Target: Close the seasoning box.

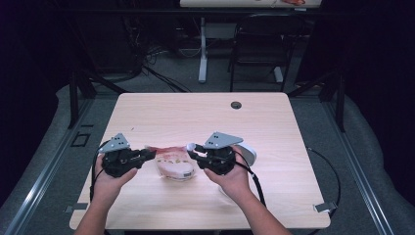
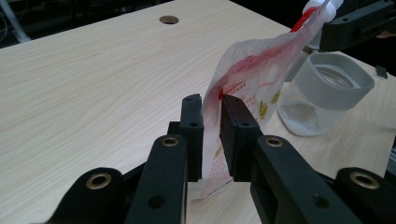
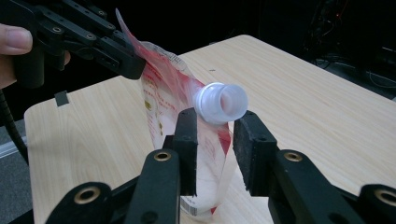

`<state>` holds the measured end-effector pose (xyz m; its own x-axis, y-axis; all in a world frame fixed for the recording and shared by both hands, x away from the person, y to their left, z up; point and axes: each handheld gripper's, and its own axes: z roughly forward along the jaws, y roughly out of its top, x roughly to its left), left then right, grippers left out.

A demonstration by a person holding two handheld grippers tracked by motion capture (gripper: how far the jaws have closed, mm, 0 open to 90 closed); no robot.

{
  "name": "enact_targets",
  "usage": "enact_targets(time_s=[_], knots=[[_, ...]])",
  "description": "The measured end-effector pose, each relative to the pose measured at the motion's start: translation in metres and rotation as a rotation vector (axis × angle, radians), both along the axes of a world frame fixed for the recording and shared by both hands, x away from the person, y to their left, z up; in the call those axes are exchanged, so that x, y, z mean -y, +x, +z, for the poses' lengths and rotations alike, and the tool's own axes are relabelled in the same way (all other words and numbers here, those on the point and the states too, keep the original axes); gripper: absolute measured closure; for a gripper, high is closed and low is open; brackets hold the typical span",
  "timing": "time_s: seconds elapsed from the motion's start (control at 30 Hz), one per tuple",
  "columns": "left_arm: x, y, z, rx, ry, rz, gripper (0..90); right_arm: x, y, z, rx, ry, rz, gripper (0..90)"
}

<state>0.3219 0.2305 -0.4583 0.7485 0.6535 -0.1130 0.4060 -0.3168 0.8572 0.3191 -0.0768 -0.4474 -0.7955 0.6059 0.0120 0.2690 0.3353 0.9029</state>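
Gripping pouch (image 1: 174, 164) between level grippers

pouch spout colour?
White, on the pouch spout; clearest in the right gripper view.

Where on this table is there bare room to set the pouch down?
The far half of the table, from the pouch up to the cable hole, is bare, as is the right side beyond the jar. The near middle is crowded: left gripper, right gripper, pouch, jar.
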Motion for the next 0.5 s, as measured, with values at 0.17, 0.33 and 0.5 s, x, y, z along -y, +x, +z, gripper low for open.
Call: enact_targets(time_s=[0.17, 0.33, 0.5], knots=[[0.01, -0.005, -0.001, -0.007, 0.002, -0.029, 80.0, 0.008, -0.008, -0.002, -0.003, 0.003, -0.011, 71.3], [0.019, -0.012, -0.001, -0.019, -0.001, -0.069, 80.4, 0.021, -0.021, -0.003, -0.004, 0.009, -0.016, 71.2], [0.024, -0.016, -0.001, -0.015, 0.003, -0.077, 80.5, 0.027, -0.027, -0.004, -0.001, 0.006, -0.019, 71.2]])
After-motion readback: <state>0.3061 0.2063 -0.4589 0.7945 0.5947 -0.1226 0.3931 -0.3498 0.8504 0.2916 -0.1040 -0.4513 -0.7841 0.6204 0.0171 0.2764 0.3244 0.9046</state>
